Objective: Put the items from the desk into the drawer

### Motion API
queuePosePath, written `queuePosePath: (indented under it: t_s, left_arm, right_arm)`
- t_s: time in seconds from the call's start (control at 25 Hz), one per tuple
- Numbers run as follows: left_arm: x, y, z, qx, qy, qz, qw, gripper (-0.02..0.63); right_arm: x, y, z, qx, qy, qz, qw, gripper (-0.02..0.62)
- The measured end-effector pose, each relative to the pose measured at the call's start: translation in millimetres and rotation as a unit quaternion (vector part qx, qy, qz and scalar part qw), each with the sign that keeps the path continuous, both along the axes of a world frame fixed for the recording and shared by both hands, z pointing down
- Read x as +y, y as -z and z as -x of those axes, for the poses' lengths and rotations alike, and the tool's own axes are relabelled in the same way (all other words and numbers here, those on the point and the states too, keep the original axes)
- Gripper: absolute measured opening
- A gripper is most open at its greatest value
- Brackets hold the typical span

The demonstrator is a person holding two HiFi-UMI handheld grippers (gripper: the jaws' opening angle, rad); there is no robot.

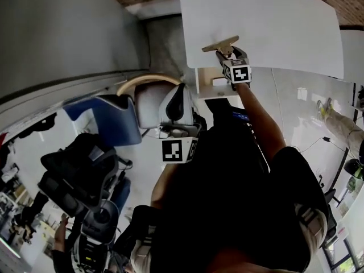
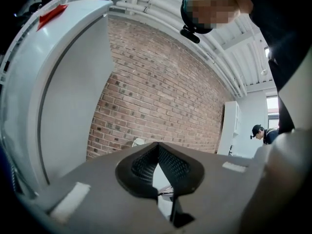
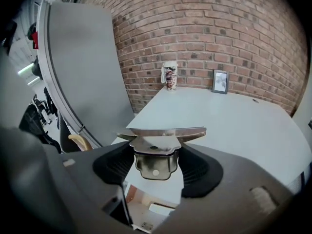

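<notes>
The fingers (image 3: 197, 172) of the right gripper (image 3: 157, 154) pinch a flat metal piece (image 3: 161, 132) above the white surface (image 3: 234, 121), probably to bring it to the open drawer (image 3: 139, 207) under its near edge; those of the left gripper (image 2: 157, 150) are pressed together, empty.

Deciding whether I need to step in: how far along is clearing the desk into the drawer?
Done: the drawer looks open, with something white already inside. In hand: the right tongs grip a metal piece above the desk. Remaining: a cup and a picture frame by the wall.
</notes>
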State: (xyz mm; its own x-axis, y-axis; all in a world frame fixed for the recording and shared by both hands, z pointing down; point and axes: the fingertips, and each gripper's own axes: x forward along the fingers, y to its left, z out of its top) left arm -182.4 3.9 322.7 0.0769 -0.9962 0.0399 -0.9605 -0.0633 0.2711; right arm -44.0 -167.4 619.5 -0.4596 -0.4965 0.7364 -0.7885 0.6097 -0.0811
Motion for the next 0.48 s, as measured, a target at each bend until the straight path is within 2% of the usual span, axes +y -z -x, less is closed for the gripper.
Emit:
queuePosePath:
  t_s: [0.32, 0.48]
  left_arm:
    - [72, 7, 7, -0.005, -0.026, -0.019, 0.9995, 0.012]
    - [91, 7, -3, -0.004, -0.041, -0.019, 0.999, 0.012]
  right_arm:
    - [84, 31, -16, -0.01, -0.007, -0.026, 1.0, 0.282]
    - [118, 42, -32, -0.017, -0.016, -0.026, 0.999, 0.282]
